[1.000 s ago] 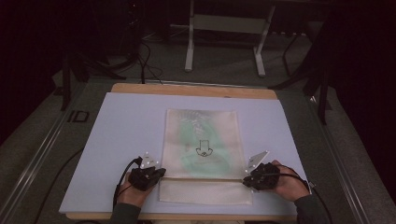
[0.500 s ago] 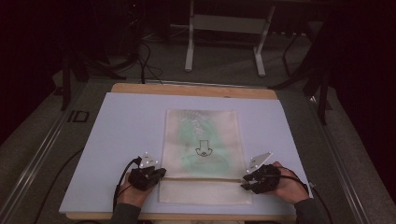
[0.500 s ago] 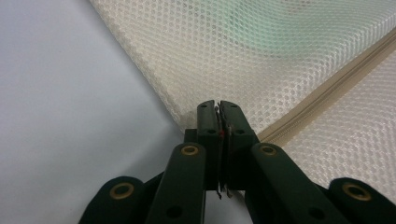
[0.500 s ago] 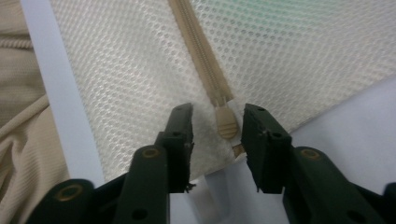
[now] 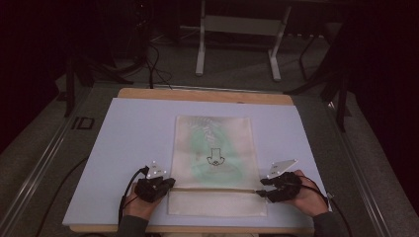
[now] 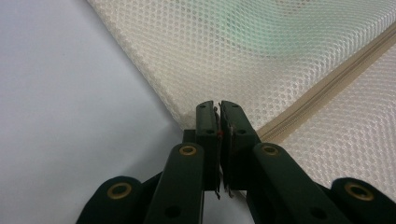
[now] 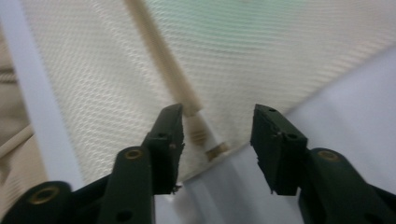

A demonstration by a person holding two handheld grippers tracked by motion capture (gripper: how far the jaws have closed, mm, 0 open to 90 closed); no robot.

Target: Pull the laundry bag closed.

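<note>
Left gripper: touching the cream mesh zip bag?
Touching. The left gripper view shows the left gripper shut on the cream mesh zip bag, pinching its edge at the zipper's end.

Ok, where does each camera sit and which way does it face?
High view: above the person's side, looking forward and down on the table; the forearms, left gripper and right gripper flank the mesh bag.
Left gripper view: rides the left gripper, looking along its shut jaws, clamped on the bag's edge by the zipper.
Right gripper view: rides the right gripper, open jaws astride the zipper's end.
Shared: all three show bag and zipper.
</note>
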